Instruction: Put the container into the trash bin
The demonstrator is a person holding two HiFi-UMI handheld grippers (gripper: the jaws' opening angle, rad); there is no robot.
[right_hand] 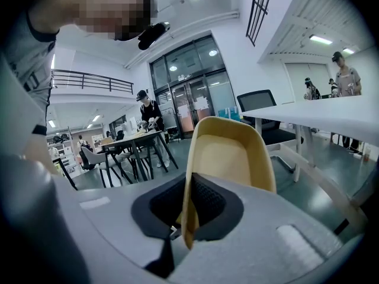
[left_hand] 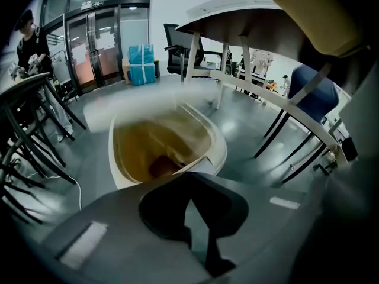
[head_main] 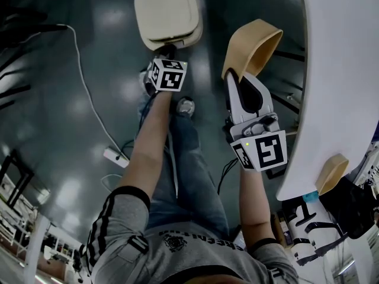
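A tan, scoop-shaped container [head_main: 251, 45] is held by its rim in my right gripper [head_main: 237, 78], above the floor and right of the bin. In the right gripper view the black pads [right_hand: 207, 200] clamp that rim and the container [right_hand: 228, 158] stands upright beyond my right gripper [right_hand: 188, 185]. The cream trash bin [head_main: 169, 13] stands on the floor ahead. My left gripper [head_main: 169, 51] points down at its near edge. The left gripper view has the bin's rim [left_hand: 219, 144] around a yellow-brown inside, just past my left gripper [left_hand: 190, 179], whose tips meet with nothing between them.
A white table [head_main: 337, 70] curves along the right, with a second tan container [head_main: 331, 173] at its edge. A white cable [head_main: 89, 93] and power strip [head_main: 115, 157] lie on the floor at left. Chair and table legs [left_hand: 296, 129] stand beyond the bin.
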